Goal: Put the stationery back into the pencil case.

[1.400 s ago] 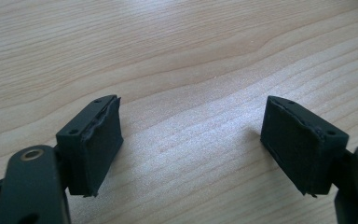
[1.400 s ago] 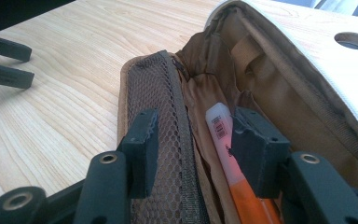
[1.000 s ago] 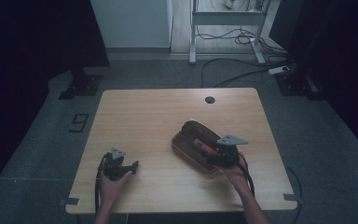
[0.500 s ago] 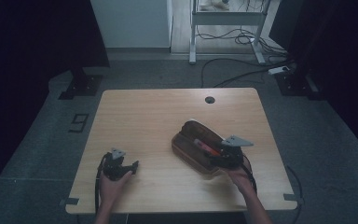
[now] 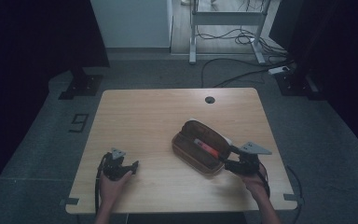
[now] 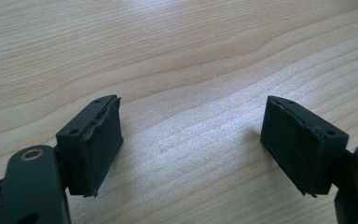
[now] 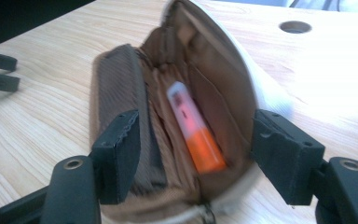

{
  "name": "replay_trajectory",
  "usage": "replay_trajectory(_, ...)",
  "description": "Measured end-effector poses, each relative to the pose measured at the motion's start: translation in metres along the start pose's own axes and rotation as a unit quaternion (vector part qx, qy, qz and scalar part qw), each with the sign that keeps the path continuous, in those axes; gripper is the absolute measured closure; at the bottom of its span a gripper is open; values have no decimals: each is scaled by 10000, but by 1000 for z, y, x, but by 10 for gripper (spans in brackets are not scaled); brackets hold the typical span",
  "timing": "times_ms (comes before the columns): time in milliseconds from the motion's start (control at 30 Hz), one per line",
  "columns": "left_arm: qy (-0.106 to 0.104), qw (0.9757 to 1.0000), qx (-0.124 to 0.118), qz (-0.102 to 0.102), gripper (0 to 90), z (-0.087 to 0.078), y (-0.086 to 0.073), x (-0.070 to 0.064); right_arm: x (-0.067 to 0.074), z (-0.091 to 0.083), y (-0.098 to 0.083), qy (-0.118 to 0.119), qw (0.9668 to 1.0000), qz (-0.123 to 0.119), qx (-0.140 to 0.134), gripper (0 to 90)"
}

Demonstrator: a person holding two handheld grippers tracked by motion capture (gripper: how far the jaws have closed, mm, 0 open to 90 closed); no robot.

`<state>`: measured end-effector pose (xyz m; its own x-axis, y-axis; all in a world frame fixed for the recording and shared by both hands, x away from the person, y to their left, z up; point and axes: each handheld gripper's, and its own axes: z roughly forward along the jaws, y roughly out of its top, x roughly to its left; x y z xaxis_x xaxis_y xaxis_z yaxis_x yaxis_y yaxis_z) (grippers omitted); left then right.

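The brown pencil case (image 5: 200, 147) lies unzipped on the right half of the table (image 5: 158, 116), an orange-and-white marker (image 7: 193, 128) resting inside. The right gripper (image 7: 193, 158) sits at the case's near end, jaws apart and straddling its mouth; they have just been opening, with the case end between them but, as far as the blurred view lets me judge, not pinched. Risk: closing now could catch just 1 soft wall, dragging the case or tipping the marker out. The left gripper (image 6: 191, 149) rests well apart, jaws wide over bare wood, bracing nothing.
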<state>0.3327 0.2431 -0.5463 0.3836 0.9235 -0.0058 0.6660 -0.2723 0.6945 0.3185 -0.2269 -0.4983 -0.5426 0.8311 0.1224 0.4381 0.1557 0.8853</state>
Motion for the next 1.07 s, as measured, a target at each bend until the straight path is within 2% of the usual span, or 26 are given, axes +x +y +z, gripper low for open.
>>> replay_trajectory(100, 0, 10000, 1, 0, 202, 0, 0, 0, -10, -11, -7, -77, 9999, 78, -44, 323)
replay_trajectory(300, 0, 10000, 1, 1, 203, 0, 0, 0, -25, -21, -18, -259, 9995, 202, 21, 322)
replay_trajectory(467, -1, 10000, 1, 1, 202, 0, 0, 0, -34, -22, -25, -375, 9989, 266, 65, 321)
replay_trajectory(633, -1, 10000, 1, 0, 202, 0, 0, 0, -46, -16, -38, -529, 9977, 309, 289, 321)
replay_trajectory(767, -4, 10000, 2, -1, 202, 0, 0, 0, -49, -12, -42, -578, 9970, 306, 419, 321)
replay_trajectory(1067, 0, 10000, 2, 1, 202, 0, 0, 0, -49, -9, -44, -617, 9967, 252, 472, 312)
